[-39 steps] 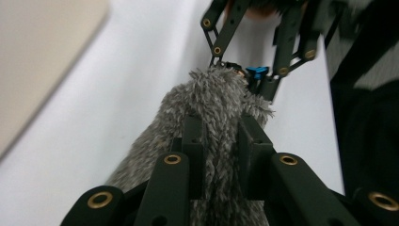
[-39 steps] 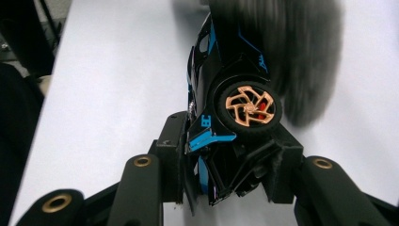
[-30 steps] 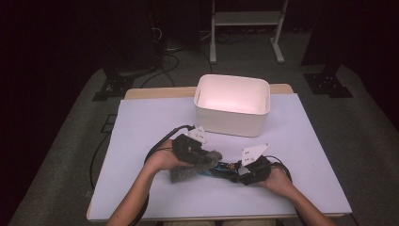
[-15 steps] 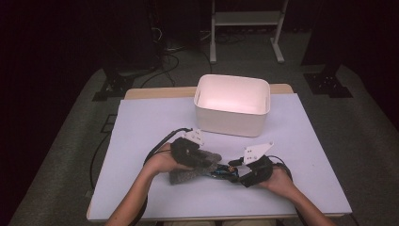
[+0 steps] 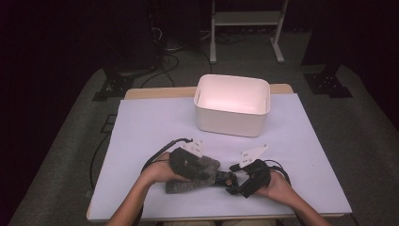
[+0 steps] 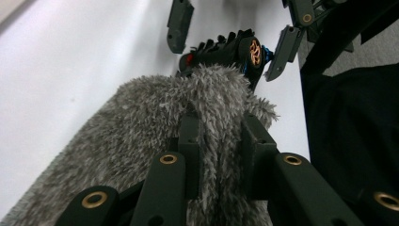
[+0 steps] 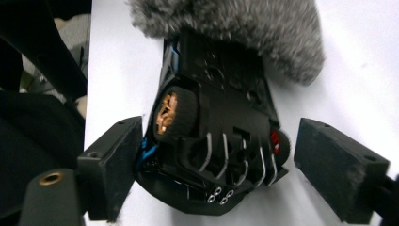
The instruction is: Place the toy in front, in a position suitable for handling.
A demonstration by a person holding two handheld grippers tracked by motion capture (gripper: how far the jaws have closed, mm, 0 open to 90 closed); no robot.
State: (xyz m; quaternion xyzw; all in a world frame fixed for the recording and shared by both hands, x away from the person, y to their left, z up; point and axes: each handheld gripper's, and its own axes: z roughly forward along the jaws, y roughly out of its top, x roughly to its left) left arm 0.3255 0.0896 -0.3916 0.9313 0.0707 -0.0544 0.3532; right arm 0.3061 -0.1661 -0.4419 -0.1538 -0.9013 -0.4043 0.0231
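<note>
High view: left gripper (image 5: 207, 175) and right gripper (image 5: 234, 181) low in the frame, just below centre, tips facing each other over the white table (image 5: 150, 127). Between them a grey fur cover (image 5: 188, 184) lying flat, with a small black toy car (image 5: 225, 178) poking out of its right end. White bin (image 5: 232, 104) above centre, well apart from both hands. Detail of the grip too small to read here.

Left gripper view: jaws close together, clamped on a fold of the fur cover (image 6: 155, 122) at frame centre, pile bulging up between and around the pads. Toy car (image 6: 226, 49) at top centre, emerging from the far end of the fur, one wheel with a copper hub facing the camera. Right gripper (image 6: 230, 40) at the top of the frame, its pads standing either side of the car with white table showing in the gaps.

Right gripper view: jaws wide apart, having just been opening. Toy car (image 7: 216, 136) between them at frame centre, underside up, copper-hubbed wheel at centre left, red wheel at centre right. Left pad just beside or grazing the car, cannot tell which; right pad clear of it. Fur cover (image 7: 235, 28) across the top edge, covering the car's far end
</note>
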